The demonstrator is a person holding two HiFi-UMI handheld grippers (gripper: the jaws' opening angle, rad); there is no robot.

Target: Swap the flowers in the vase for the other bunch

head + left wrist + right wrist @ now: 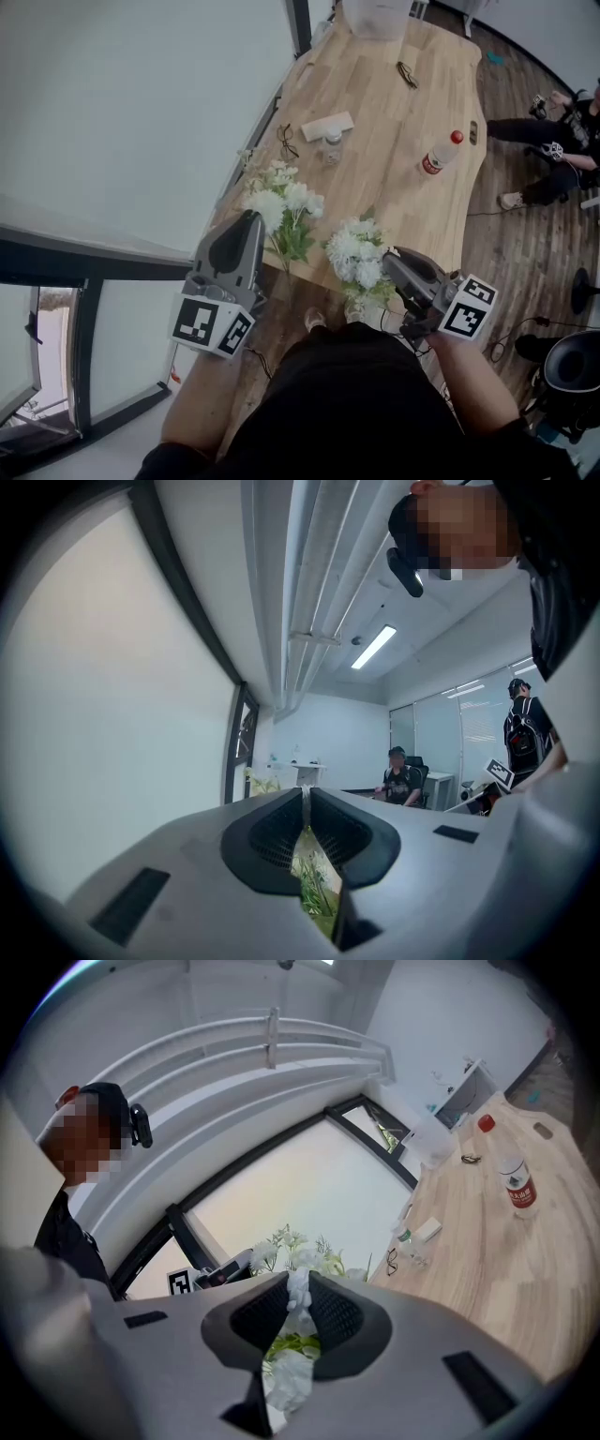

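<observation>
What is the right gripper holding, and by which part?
A bunch of white flowers. The right gripper is clamped on it high up, among the blooms and green leaves.

Seen from the head camera, high over the person's lap and aimed steeply down, the long pale wooden table (412, 131) runs toward the top of the frame. The left gripper (253, 217) and right gripper (389, 255) sit close at the bottom. The left gripper (306, 794) carries its own camera, looking level along grey jaws toward a distant white office wall (328, 733). The right gripper (298, 1283) camera faces across the table (487, 1260), with a bunch of white flowers with green leaves (286, 1377) filling the gap close to the lens. Both it and the head view take in the clear plastic bottle with a red cap (442, 154), the bottle (515, 1187) lying toward the right of each frame.
</observation>
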